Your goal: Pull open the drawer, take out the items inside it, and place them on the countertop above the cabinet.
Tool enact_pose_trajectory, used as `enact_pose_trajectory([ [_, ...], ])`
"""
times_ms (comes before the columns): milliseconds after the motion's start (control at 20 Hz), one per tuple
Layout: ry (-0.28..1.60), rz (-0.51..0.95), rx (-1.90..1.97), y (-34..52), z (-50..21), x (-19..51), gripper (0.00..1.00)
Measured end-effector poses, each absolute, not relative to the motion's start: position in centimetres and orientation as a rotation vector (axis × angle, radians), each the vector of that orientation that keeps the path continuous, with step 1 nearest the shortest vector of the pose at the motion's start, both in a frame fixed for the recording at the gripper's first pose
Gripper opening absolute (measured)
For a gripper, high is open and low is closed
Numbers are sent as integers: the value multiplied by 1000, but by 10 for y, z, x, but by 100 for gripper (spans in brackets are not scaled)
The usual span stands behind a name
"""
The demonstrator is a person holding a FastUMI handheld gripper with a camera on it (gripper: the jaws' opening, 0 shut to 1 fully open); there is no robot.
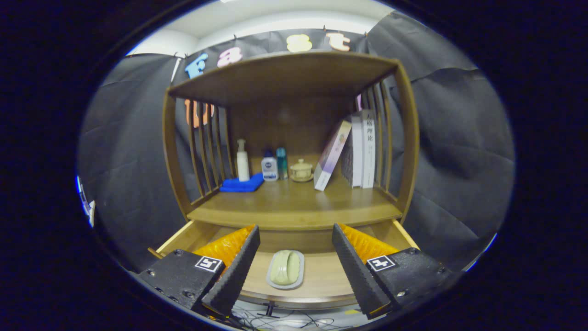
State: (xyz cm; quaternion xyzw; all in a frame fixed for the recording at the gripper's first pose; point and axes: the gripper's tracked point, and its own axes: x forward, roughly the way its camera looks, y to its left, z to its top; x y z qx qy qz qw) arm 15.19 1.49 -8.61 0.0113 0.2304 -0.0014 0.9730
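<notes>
Drawer is seen already pulled open below the countertop, a soap dish lying inside between the spread, empty fingers of the gripper, so lowering and closing on it is judged next.

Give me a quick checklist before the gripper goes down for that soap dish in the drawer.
1. Wooden drawer pulled open: ok.
2. Pale green soap in its grey oval dish lies in the drawer, reachable: ok.
3. Gripper open, fingers apart on either side of the dish: ok.
4. Dish sits between the fingers: ok.
5. Bare spot on the wooden countertop in front of the blue folded cloth and leaning book: ok.
6. Whether soap is loose on dish: cannot tell.
</notes>
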Motion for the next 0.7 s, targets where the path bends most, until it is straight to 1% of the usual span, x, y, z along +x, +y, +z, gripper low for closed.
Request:
enact_pose_trajectory([
  [250,741,35,-1,27,-124,188,99],
  [500,977,68,-6,43,-173,195,99],
  [700,1113,47,-47,39,-201,194,95],
])
